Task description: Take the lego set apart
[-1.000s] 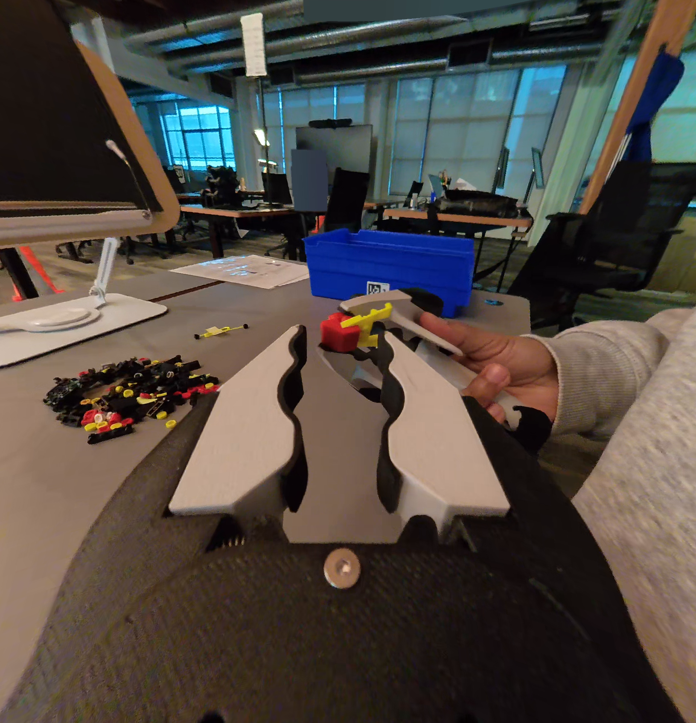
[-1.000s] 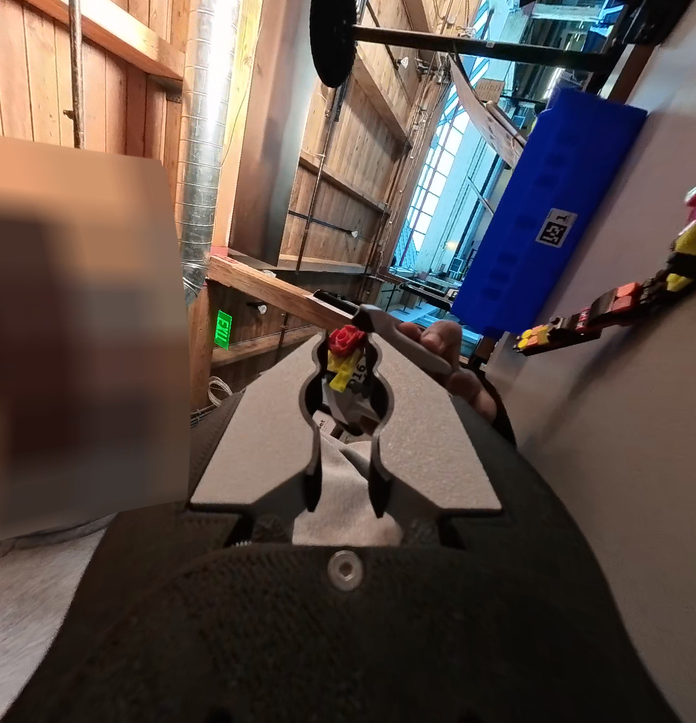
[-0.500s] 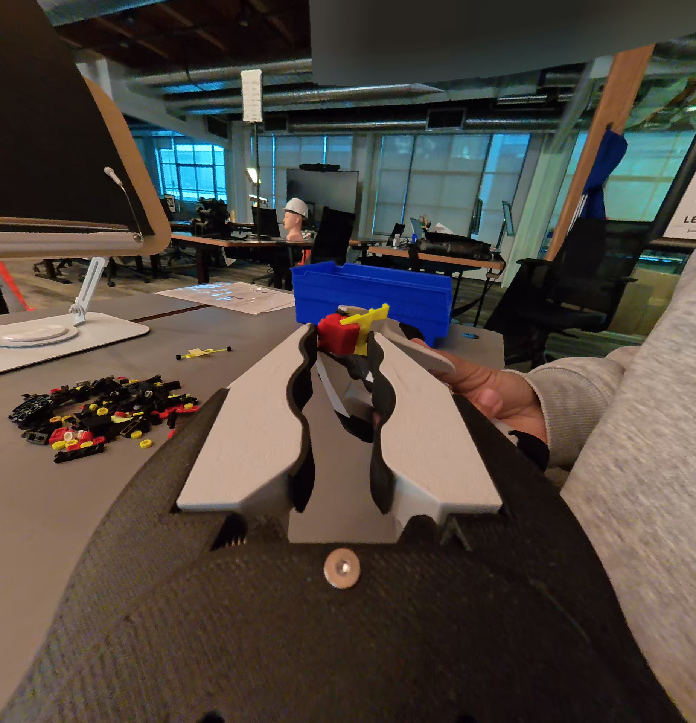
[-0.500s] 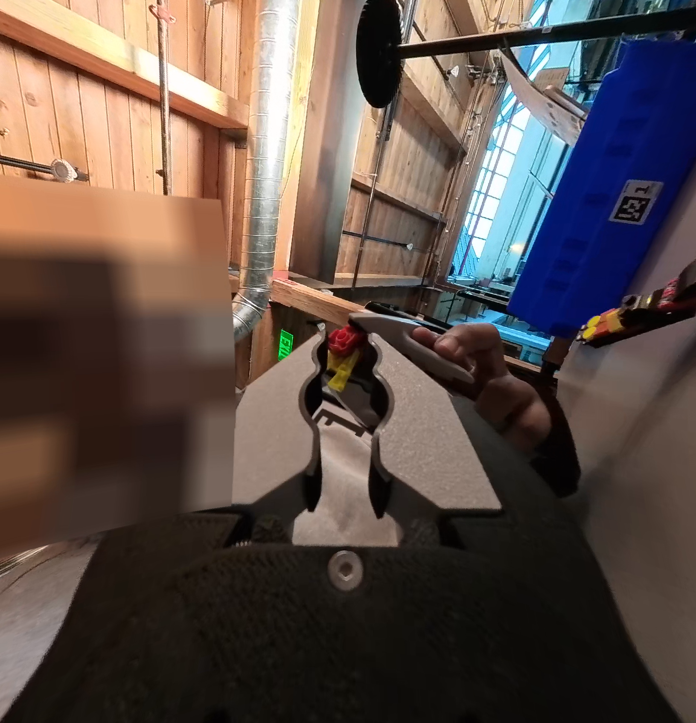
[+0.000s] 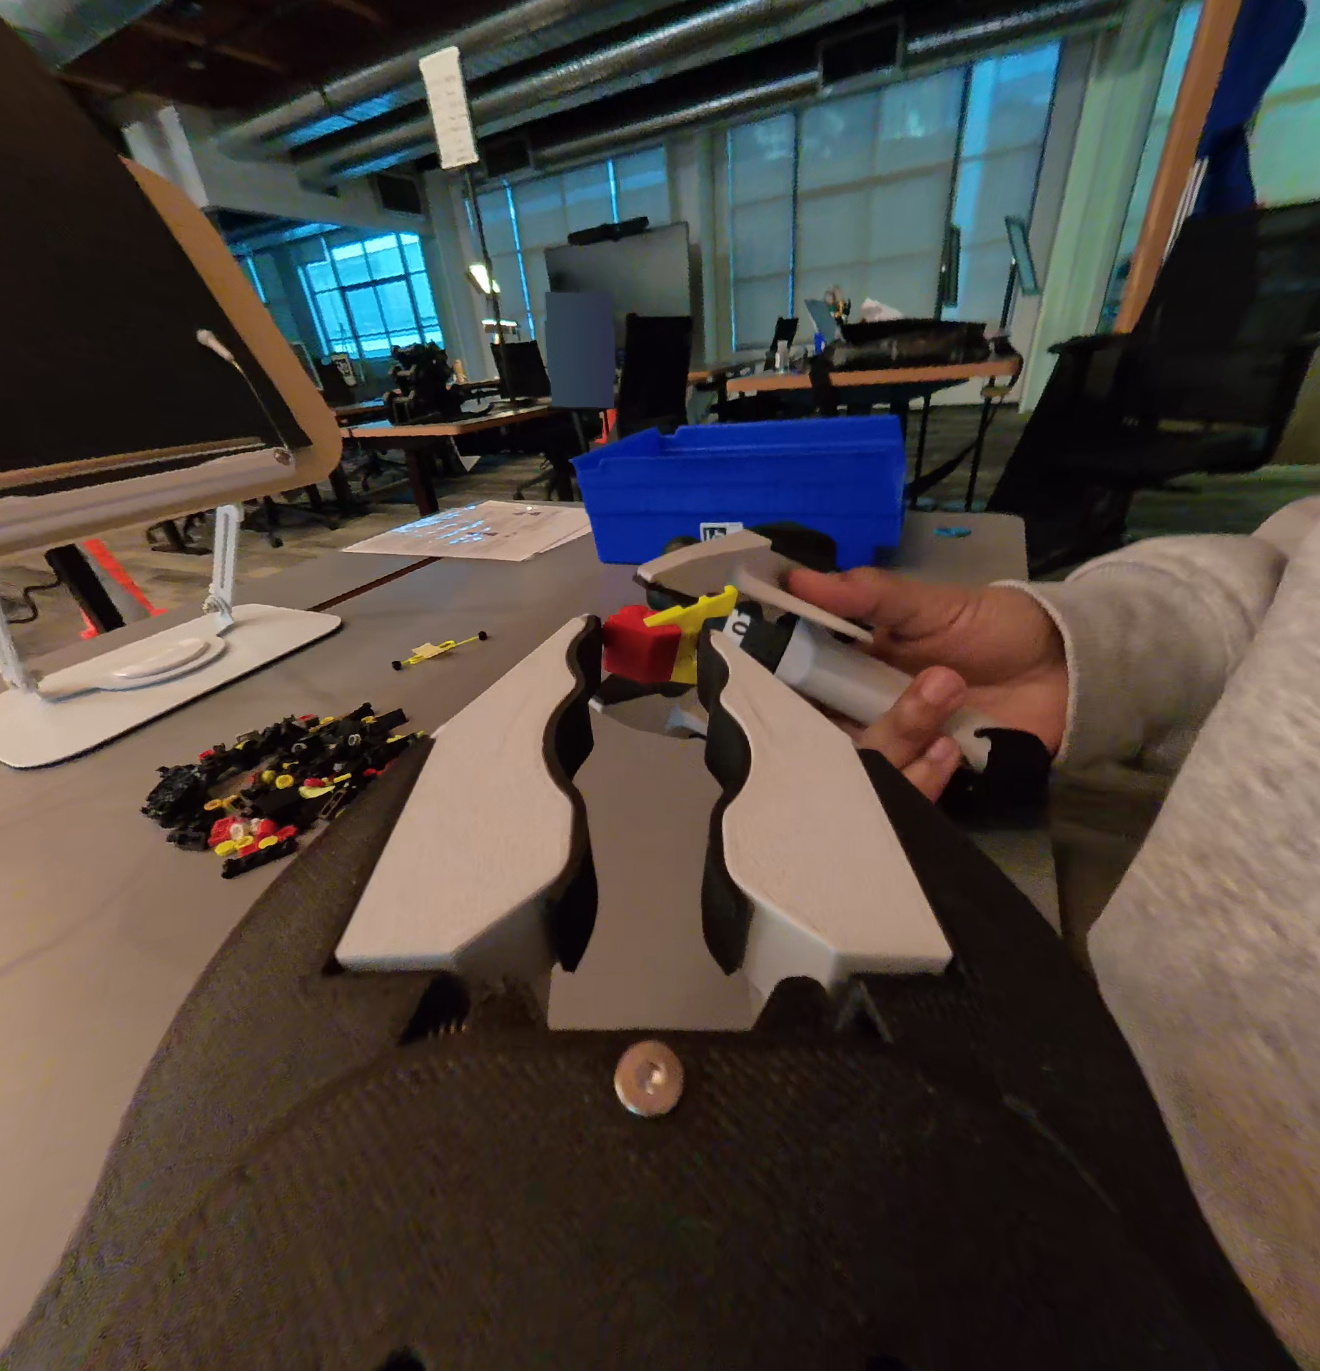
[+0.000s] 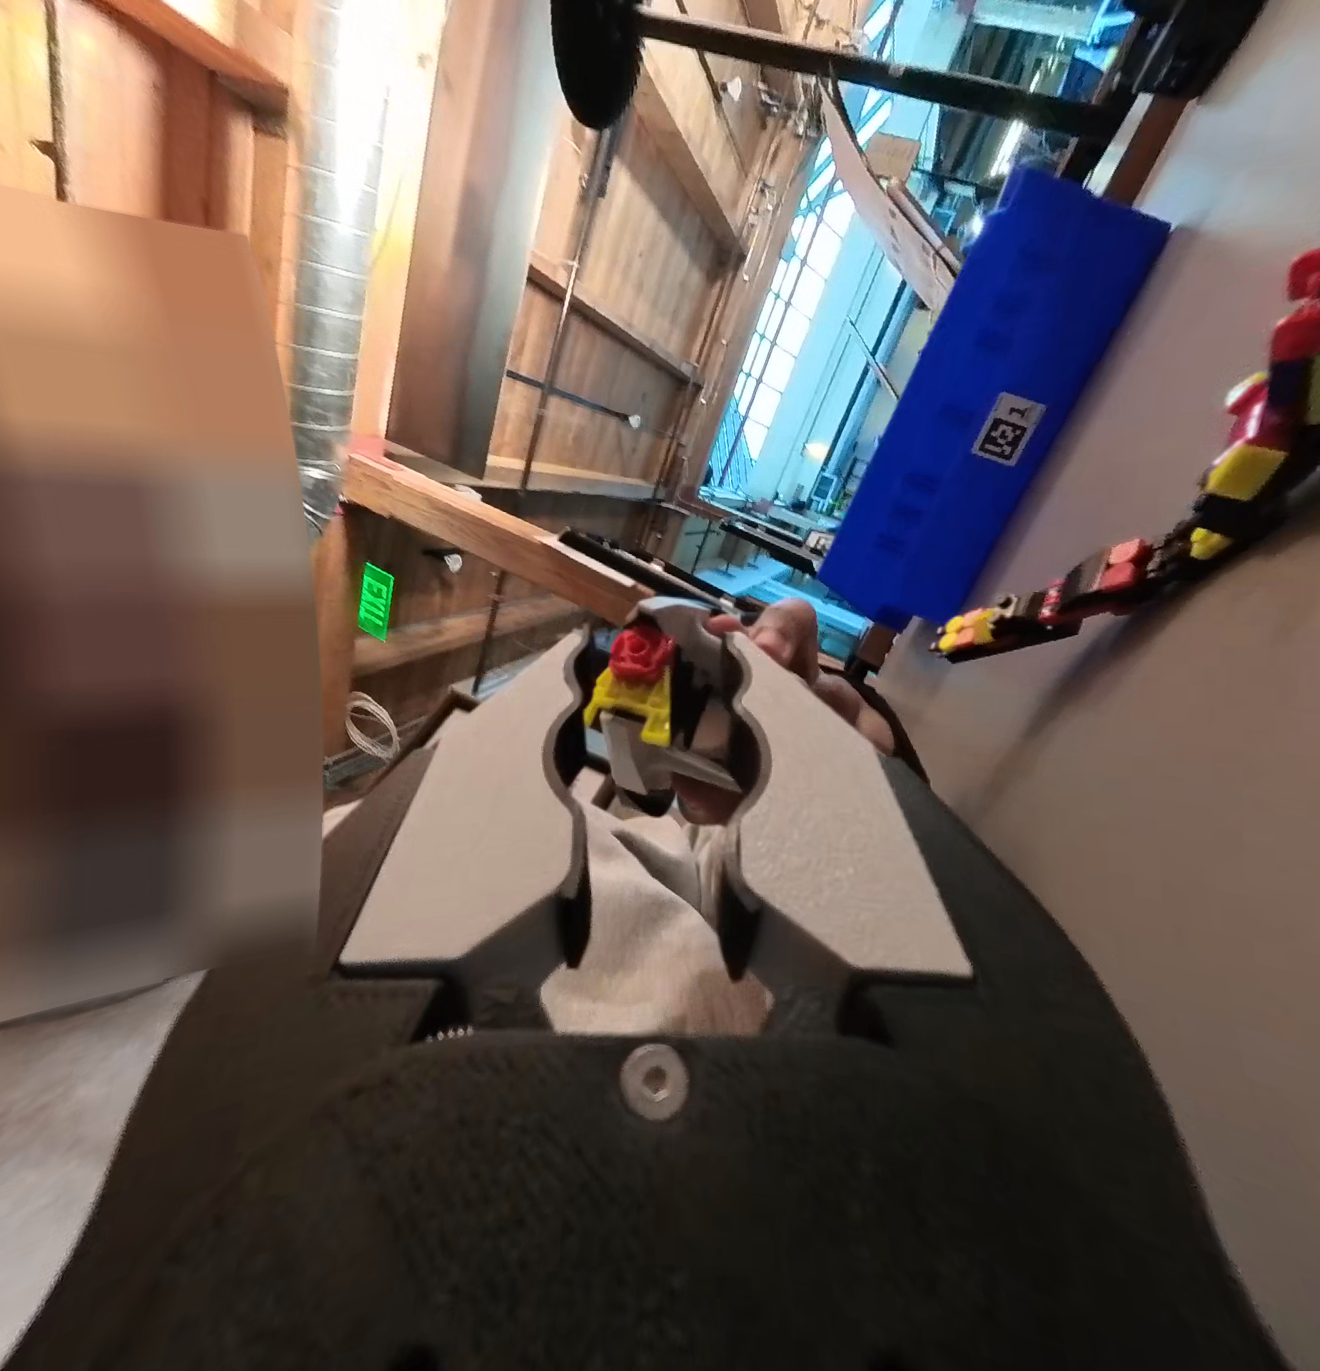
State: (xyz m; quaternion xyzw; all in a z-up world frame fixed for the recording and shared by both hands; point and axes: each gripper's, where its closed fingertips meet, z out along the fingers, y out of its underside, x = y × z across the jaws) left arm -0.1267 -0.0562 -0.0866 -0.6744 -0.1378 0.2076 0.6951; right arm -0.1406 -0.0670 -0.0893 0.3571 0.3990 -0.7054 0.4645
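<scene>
Red block with a yellow plate (image 5: 660, 644) clipped on: pinched between left gripper (image 5: 645, 653) tips, right gripper (image 6: 653, 686) nipping its other end. Loose black, red and yellow bricks (image 5: 271, 779) heaped left of it; small assemblies (image 6: 1131, 549) remain. Judged mostly dismantled.

Right gripper (image 6: 653, 668) jaws pinching red-and-yellow lego piece (image 6: 634, 679), blue bin (image 6: 961, 415) beyond

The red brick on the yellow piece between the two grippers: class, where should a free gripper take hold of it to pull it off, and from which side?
Grip the red brick across its flat side faces, coming from the left wrist view's left side, where it juts clear of the yellow piece. Its blocky shape probably gives the pads parallel faces; the yellow piece, on the right gripper side, is thin and winged.
</scene>
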